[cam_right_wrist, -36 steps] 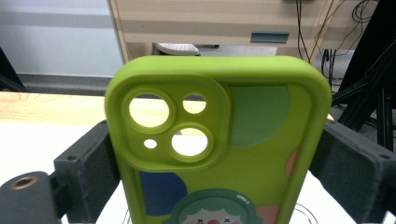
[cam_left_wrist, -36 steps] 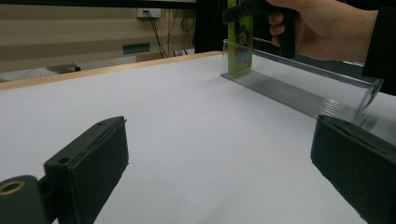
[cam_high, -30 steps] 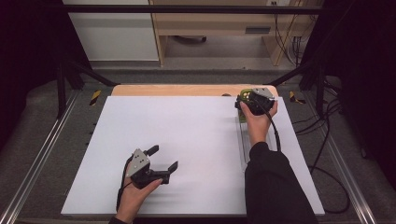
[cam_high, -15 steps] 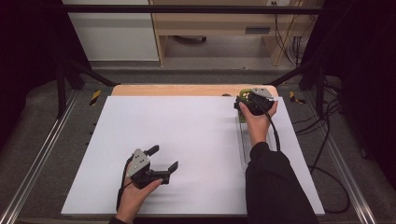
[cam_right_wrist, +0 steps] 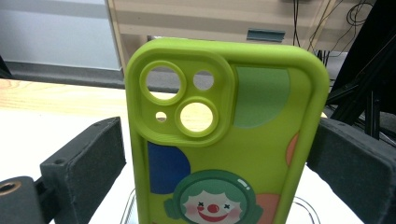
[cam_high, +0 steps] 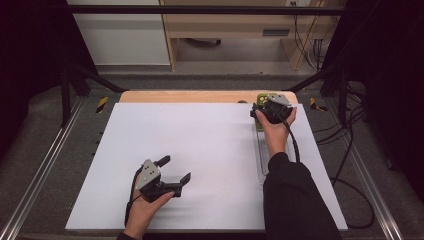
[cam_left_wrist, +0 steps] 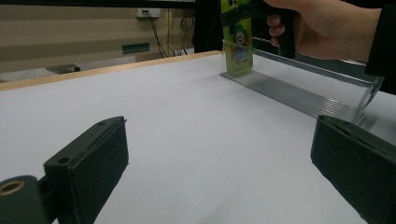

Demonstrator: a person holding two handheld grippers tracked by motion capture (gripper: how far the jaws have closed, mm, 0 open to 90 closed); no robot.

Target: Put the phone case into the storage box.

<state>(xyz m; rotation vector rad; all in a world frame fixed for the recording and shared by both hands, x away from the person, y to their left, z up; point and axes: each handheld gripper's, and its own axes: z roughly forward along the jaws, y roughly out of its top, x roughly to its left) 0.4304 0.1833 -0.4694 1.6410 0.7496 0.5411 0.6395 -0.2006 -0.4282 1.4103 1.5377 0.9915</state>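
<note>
A lime-green phone case (cam_right_wrist: pixel 224 140) printed with a clown face and coloured blobs stands upright at the far end of a clear ribbed rack (cam_left_wrist: pixel 299 95), at about 1 o'clock on the white table top (cam_high: pixel 200 145), close to its far edge. In the right gripper view the case rises between the two black jaws with its camera cut-outs uppermost; the right-hand jaw lies against the case's edge, while a narrow gap shows beside the left-hand jaw, so whether the case is truly clamped cannot be told. In the left gripper view the case (cam_left_wrist: pixel 237 39) shows at 12 to 1 o'clock, its lower end seated in the rack, with the right gripper (cam_left_wrist: pixel 254 11) meeting it near the top and the person's right hand (cam_left_wrist: pixel 322 28) wrapped round the handle. Seen from above, the right gripper (cam_high: pixel 270 107) sits at the rack's far end, the right hand (cam_high: pixel 276 130) and a dark sleeve (cam_high: pixel 295 200) running back toward 5 o'clock over the rack (cam_high: pixel 261 155), which stretches toward the near edge. The left gripper (cam_high: pixel 176 174), held in the left hand (cam_high: pixel 145 205) at about 7 o'clock on the table top, is released: its jaws stand wide apart with nothing between them, resting low over the bare white surface, well apart from the rack. A strip of pale wood (cam_high: pixel 180 96) borders the table top's far edge.
</note>
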